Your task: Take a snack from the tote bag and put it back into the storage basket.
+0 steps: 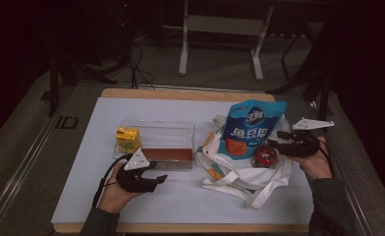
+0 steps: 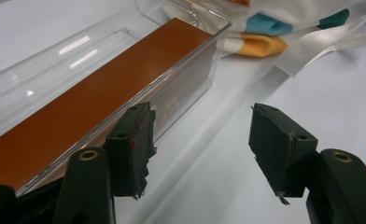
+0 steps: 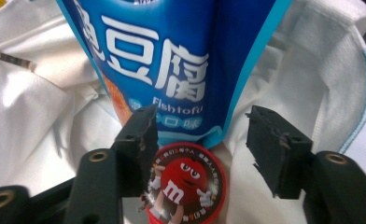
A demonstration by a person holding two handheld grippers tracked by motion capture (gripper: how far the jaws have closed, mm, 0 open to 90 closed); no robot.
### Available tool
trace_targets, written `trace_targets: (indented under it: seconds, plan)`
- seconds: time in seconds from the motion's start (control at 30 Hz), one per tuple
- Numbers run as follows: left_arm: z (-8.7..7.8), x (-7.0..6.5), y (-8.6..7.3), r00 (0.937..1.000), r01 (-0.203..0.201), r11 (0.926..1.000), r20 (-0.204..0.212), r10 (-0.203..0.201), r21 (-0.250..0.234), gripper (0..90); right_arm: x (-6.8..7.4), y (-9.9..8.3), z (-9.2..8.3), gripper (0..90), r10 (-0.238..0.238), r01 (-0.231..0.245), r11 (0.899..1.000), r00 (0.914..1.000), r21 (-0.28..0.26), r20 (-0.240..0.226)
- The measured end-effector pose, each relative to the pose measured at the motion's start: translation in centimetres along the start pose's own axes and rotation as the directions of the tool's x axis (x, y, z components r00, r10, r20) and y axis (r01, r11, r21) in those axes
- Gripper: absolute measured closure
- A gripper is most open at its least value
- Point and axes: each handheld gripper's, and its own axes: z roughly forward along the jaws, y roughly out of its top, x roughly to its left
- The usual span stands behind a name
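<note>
Right gripper (image 3: pixel 200 140): jaws spread, nothing pinched; red M&M's tin (image 3: pixel 186 184) between jaws, lying on white tote bag (image 1: pixel 274 172) below blue snack pouch (image 1: pixel 252 129). Left gripper (image 2: pixel 197 140): jaws spread over bench (image 1: pixel 180 196), beside clear tray (image 2: pixel 55 70) holding brown box (image 2: pixel 87 107).

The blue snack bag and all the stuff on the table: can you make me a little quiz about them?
1. True or false: the blue snack bag stands in the white cloth bag.
2. What sits in front of the right tongs: A) a yellow juice box, B) a round red candy tub, C) a spoon?
3. Which end of the clear tray holds the yellow juice box in the high view?

Key:
1. True.
2. B, the round red candy tub; the tongs are open.
3. The left end, farthest from the cloth bag.
</note>
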Motion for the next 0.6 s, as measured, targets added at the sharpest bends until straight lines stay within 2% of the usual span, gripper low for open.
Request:
trace_targets:
  seconds: [0.2, 0.5, 0.6]
  plan:
    - [0.5, -0.1, -0.3, 1.0000, -0.004, 1.0000, 0.009, 0.004, 0.002, 39.4, -0.1, 0.7, 0.8, 35.7, -0.014, 0.014, 1.000, 0.9999, 0.026, 0.008]
    - [1.2, -0.1, -0.8, 0.9998, 0.005, 1.0000, 0.021, -0.005, 0.006, 39.3, -0.4, 1.9, 1.4, 34.4, 0.004, -0.004, 1.000, 0.9994, -0.005, -0.034]
    - [1.4, 0.0, -1.0, 0.9997, 0.003, 1.0000, 0.024, -0.003, 0.009, 39.3, -0.5, 2.4, 1.7, 35.3, 0.004, -0.005, 1.000, 0.9981, -0.008, -0.062]
